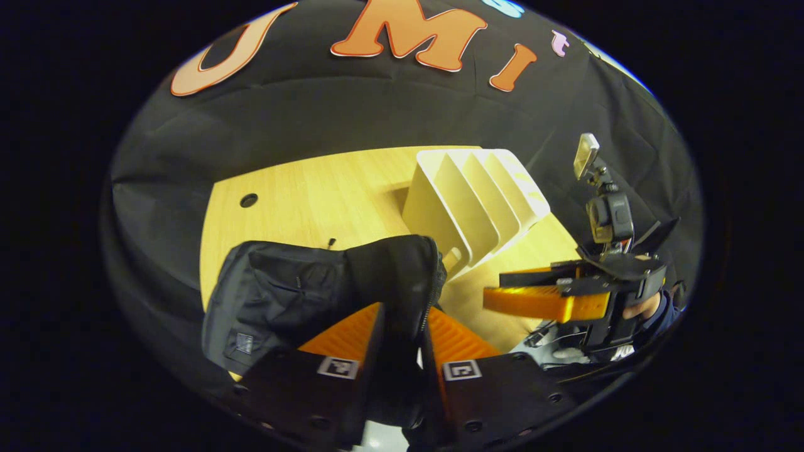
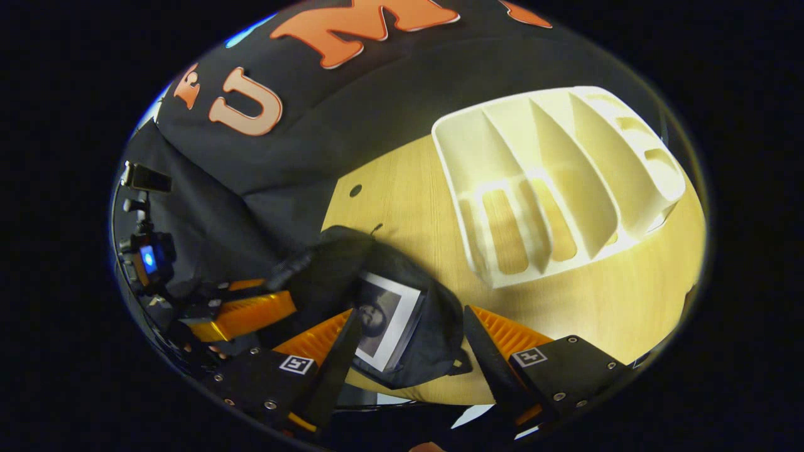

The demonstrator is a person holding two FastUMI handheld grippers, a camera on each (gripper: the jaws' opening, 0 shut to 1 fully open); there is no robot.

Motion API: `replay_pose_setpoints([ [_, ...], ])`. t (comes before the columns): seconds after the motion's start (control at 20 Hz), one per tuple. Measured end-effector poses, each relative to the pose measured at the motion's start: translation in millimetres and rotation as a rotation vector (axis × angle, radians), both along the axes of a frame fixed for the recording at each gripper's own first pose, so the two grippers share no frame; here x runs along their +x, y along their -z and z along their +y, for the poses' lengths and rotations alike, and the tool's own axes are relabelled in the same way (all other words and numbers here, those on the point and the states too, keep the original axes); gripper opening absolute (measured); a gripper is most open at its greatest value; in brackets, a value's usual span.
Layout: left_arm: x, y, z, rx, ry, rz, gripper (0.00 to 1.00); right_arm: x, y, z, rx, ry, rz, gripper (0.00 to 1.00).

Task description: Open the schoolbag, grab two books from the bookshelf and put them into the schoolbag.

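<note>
Here, the left hand-held gripper (image 1: pixel 402 326) is clenched on the raised edge of the black schoolbag (image 1: pixel 295 295), its 2 fingers pressing the fabric near the zip from either side. The pinch seems meant to lift the rim and keep the mouth of the bag from falling closed while things go in. The schoolbag lies on the pale wooden desk (image 1: pixel 301 194), toward the left of the left gripper view, and looks soft and slumped, with a small patch sewn low on its side.

In the right gripper view the bag's mouth gapes upward, and a book (image 2: pixel 384 321) with a grey picture framed in white on its cover sits inside the opening, tilted. It looks like more than 1 volume stacked there, though the pictures do not settle that.

Further right on the desk stands the cream bookshelf (image 1: pixel 471 201), a slotted rack with upright dividers. Its compartments look bare in both views, so both books have probably been taken from it.

At the far right of the left gripper view, the right hand-held gripper (image 1: pixel 540 301) hovers above the desk, held from behind by a hand (image 1: pixel 641 306) in a dark sleeve. In its own view its fingers are spread wide apart, 1 on each side of the bag's opening, grasping nothing. My judgement is that the loading is close to finished, with the books at most needing to settle deeper.
</note>
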State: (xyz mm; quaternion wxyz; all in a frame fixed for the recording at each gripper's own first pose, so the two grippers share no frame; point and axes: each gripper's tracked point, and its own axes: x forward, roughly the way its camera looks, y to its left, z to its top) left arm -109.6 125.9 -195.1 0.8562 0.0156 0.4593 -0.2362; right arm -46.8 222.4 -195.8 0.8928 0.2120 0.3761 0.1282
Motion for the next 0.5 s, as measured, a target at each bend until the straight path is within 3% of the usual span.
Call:
replay_pose_setpoints([
  [0.05,-1,2,-6,0.000,-0.008,0.005,0.51,3,-7,-16,-0.032,0.015,-0.025,0.98],
  [0.15,-2,5,-14,0.009,-0.022,0.008,0.48,7,-21,-46,-0.089,0.038,-0.071,0.98],
  [0.4,-4,-7,-48,-0.008,-0.034,-0.016,0.78,9,-53,-93,-0.162,0.080,-0.162,0.98],
  [0.45,-2,-10,-57,-0.010,-0.037,-0.026,0.89,8,-57,-102,-0.186,0.078,-0.177,0.98],
  [0.5,-1,-13,-64,-0.006,-0.039,-0.040,0.92,9,-63,-106,-0.202,0.075,-0.193,0.98],
])
